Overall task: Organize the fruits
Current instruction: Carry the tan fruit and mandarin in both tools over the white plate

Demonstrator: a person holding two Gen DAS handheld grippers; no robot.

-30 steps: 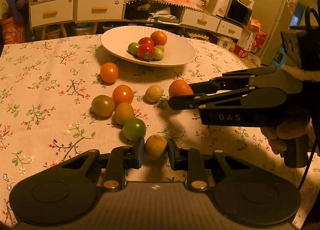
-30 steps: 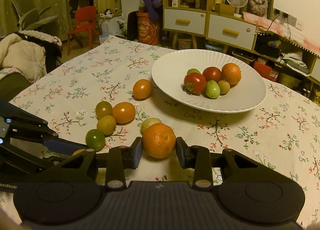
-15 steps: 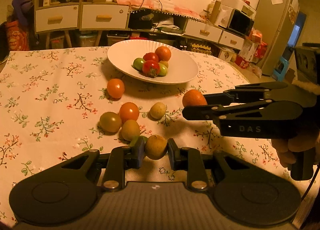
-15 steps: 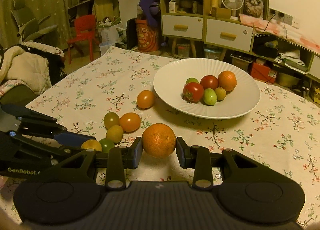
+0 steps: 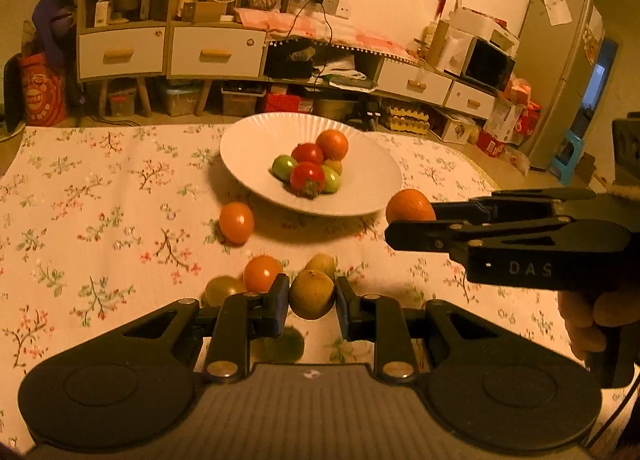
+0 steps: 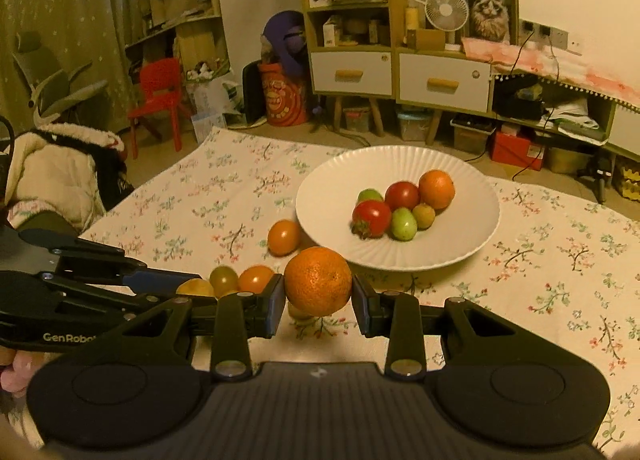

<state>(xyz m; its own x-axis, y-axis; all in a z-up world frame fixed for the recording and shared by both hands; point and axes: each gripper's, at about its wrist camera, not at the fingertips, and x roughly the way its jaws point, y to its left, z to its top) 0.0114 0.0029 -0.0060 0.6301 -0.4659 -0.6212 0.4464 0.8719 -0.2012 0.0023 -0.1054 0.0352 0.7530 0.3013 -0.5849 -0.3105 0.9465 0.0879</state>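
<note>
The left gripper point(image 5: 311, 302) is clamping its jaws on a small round yellow-brown fruit point(image 5: 311, 298), apparently clear of the floral-clothed bench point(image 5: 100, 196). The right gripper point(image 6: 318, 298) is gripping a round orange point(image 6: 318, 286) in its jaws, near the white ribbed plate point(image 6: 460, 244) holding six fruits.

A plate point(image 5: 360, 196) stands on the tabletop point(image 5: 80, 220) toward its far side, with a cluster of fruit point(image 5: 310, 166) in its middle. Before the plate, nearer the cameras, loose fruits point(image 5: 248, 260) lie scattered on the tabletop, one point(image 5: 236, 222) just beside the plate's near-left rim. Behind the tabletop, drawer cabinets point(image 5: 172, 50) line the wall, with a fridge point(image 5: 560, 76) at far right.
</note>
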